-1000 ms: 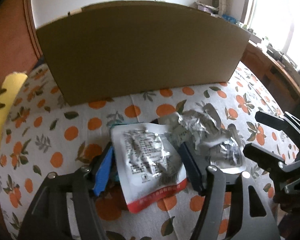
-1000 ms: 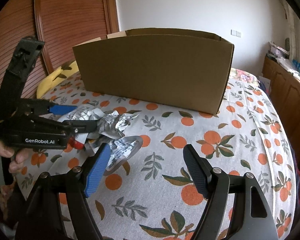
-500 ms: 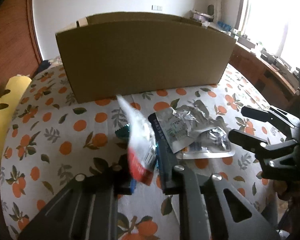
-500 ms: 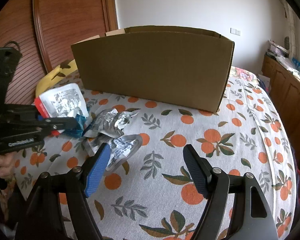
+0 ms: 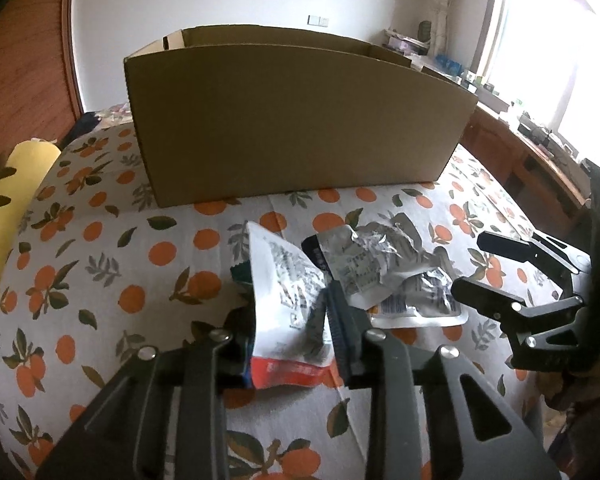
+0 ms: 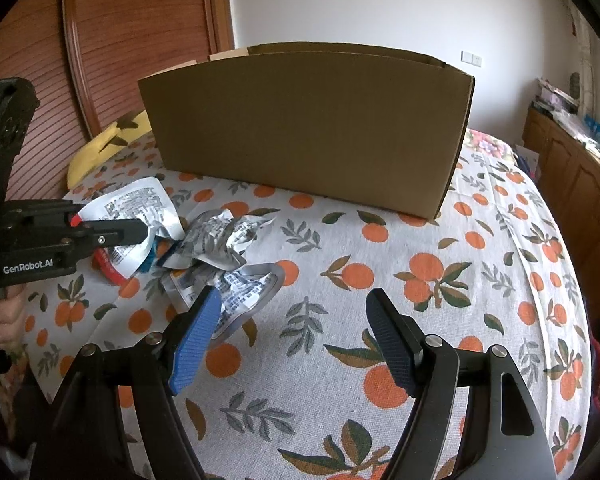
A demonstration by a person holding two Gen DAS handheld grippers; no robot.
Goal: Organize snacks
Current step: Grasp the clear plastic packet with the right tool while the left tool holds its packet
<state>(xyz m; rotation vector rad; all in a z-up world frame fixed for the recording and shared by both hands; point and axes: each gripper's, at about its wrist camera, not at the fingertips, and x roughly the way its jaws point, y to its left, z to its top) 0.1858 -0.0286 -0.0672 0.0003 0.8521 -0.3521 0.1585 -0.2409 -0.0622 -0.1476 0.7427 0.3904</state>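
My left gripper [image 5: 292,332] is shut on a white snack packet with a red bottom edge [image 5: 286,300] and holds it just above the tablecloth. The packet also shows in the right wrist view [image 6: 136,216], pinched by the left gripper [image 6: 140,234]. Several crumpled silver snack packets [image 5: 384,276] lie in a pile on the cloth, to the right of the held one; they also show in the right wrist view [image 6: 220,248]. A tall brown cardboard box [image 5: 296,128] stands behind them. My right gripper [image 6: 296,332] is open and empty, low over the cloth beside the pile.
The table has an orange-print cloth [image 6: 440,280]. A yellow cushion [image 5: 4,184] sits at its left edge. A wooden cabinet [image 6: 572,176] runs along the right wall under a window. A wooden door [image 6: 140,40] is behind on the left.
My left gripper closed on the white packet and lifted it off the cloth, then drew back from the box a little. The right gripper has stayed still and open.
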